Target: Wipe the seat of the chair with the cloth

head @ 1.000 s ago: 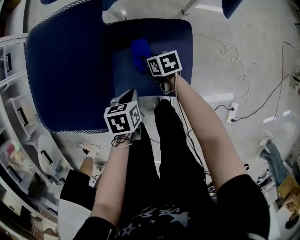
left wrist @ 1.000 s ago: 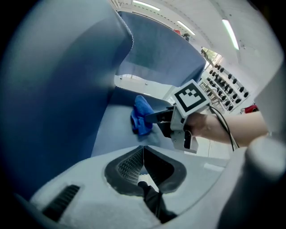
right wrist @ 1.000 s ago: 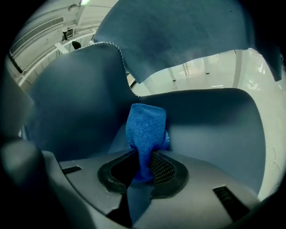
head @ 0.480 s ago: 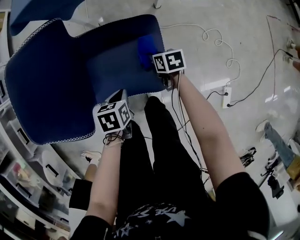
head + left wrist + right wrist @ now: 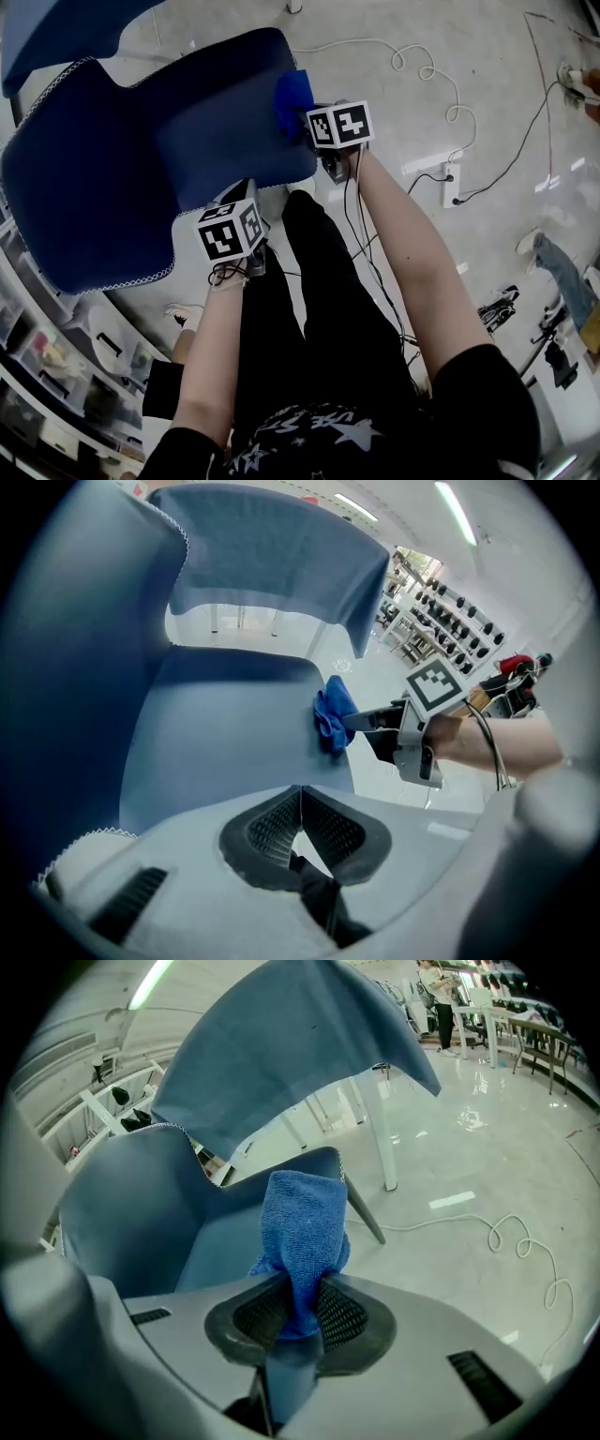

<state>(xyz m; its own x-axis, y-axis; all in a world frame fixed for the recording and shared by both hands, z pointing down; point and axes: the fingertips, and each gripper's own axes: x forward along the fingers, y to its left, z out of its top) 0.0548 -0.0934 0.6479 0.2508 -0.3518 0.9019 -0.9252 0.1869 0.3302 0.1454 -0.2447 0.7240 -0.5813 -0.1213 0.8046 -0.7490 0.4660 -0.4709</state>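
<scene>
The pale, glossy floor (image 5: pixel 487 84) runs out to the right of a dark blue chair (image 5: pixel 94 169). A second ago the blue cloth (image 5: pixel 292 94) lay nearer the middle of the seat (image 5: pixel 225 150). Now it sits at the seat's right edge, and the right gripper (image 5: pixel 302 120) has come across with it. The left gripper (image 5: pixel 240 193) has hardly shifted and hangs near the seat's front edge.

The head view shows both arms reaching down, but not how the jaws stand. In the right gripper view, the right gripper (image 5: pixel 295 1312) is clamped on the cloth (image 5: pixel 302 1232). The cloth's lower end is pinched between the pads and the rest stands up in a bunch. In the left gripper view, the left gripper (image 5: pixel 300 797) is closed with nothing between its pads. That view also shows the cloth (image 5: pixel 333 719) touching the seat at its far side, held by the right gripper (image 5: pixel 361 726).

A white cable (image 5: pixel 422 66) loops over the floor towards a power strip (image 5: pixel 450 183). Shelves (image 5: pixel 37 356) curve along the left of the head view. The right gripper view shows a second blue chair (image 5: pixel 291 1044) standing behind the first.
</scene>
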